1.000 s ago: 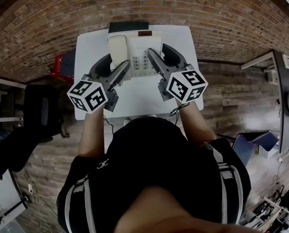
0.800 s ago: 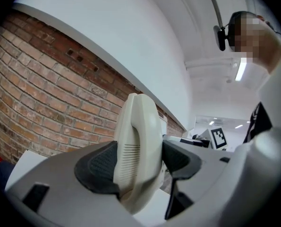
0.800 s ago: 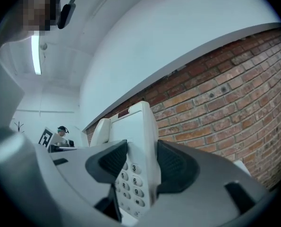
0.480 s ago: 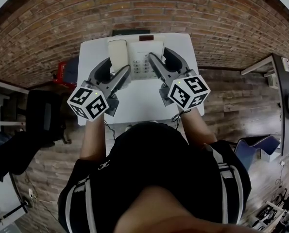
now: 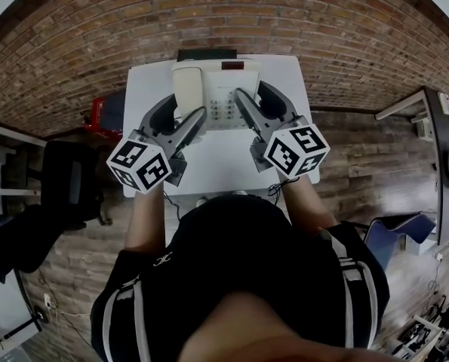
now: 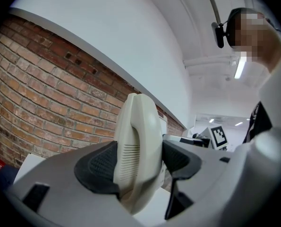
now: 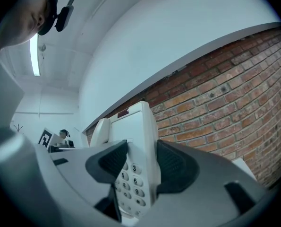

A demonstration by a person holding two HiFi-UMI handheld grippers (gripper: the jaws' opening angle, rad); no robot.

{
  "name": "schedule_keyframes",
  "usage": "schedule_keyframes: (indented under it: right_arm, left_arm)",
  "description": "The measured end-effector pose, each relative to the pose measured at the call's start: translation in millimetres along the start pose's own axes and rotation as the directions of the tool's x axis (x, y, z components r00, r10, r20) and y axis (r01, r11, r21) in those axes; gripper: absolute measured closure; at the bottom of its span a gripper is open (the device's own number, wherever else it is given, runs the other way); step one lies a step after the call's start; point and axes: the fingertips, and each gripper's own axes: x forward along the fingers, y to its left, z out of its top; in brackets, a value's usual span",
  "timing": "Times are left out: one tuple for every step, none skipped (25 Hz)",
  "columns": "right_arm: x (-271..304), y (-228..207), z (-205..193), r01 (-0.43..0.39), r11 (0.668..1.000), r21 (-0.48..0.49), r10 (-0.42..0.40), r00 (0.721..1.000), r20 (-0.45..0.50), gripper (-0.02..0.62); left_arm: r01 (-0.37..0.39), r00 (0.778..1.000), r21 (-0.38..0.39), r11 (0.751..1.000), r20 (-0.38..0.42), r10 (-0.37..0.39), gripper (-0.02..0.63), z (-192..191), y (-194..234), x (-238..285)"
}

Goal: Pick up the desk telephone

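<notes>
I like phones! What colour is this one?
Cream-white phone, clearest in the right gripper view.

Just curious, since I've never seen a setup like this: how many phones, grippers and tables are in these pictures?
desk telephone: 1
grippers: 2, the left gripper and the right gripper, both clamped on the desk telephone
table: 1
Total: 4

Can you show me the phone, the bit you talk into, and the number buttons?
desk telephone [image 5: 224, 85]: head view, on its white body above the keys.
handset [image 6: 128, 157]: left gripper view, on its slotted end.
number buttons [image 7: 135, 181]: right gripper view, on the 6 key.
</notes>
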Motion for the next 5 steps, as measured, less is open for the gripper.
schedule_keyframes:
  right_arm:
    - [-0.2, 0.7, 0.3, 0.001, 1.0, 0.002, -0.001, 1.0, 0.001, 0.411]
    - [-0.5, 1.4, 0.2, 0.002, 1.0, 0.003, -0.002, 1.0, 0.001, 0.411]
    - [-0.8, 2.2, -0.1, 0.004, 1.0, 0.004, -0.004, 1.0, 0.0, 0.411]
    - [-1.0, 3.0, -0.5, 0.006, 1.0, 0.004, -0.006, 1.0, -0.002, 0.411]
    - [-1.2, 3.8, -1.0, 0.007, 1.0, 0.004, -0.007, 1.0, -0.003, 0.411]
  left_arm:
    - [0.001, 1.0, 0.002, 1.0, 0.001, -0.001, 0.308, 0.6, -0.2, -0.6]
    - [0.001, 1.0, 0.003, 1.0, 0.001, -0.001, 0.308, 0.8, -0.4, -1.3]
    - [0.002, 1.0, 0.003, 1.0, 0.001, -0.002, 0.308, 0.6, -0.4, -2.0]
    - [0.004, 1.0, 0.003, 1.0, 0.001, -0.004, 0.308, 0.3, -0.3, -2.9]
    - [0.005, 1.0, 0.003, 1.0, 0.001, -0.005, 0.308, -0.1, -0.2, -3.8]
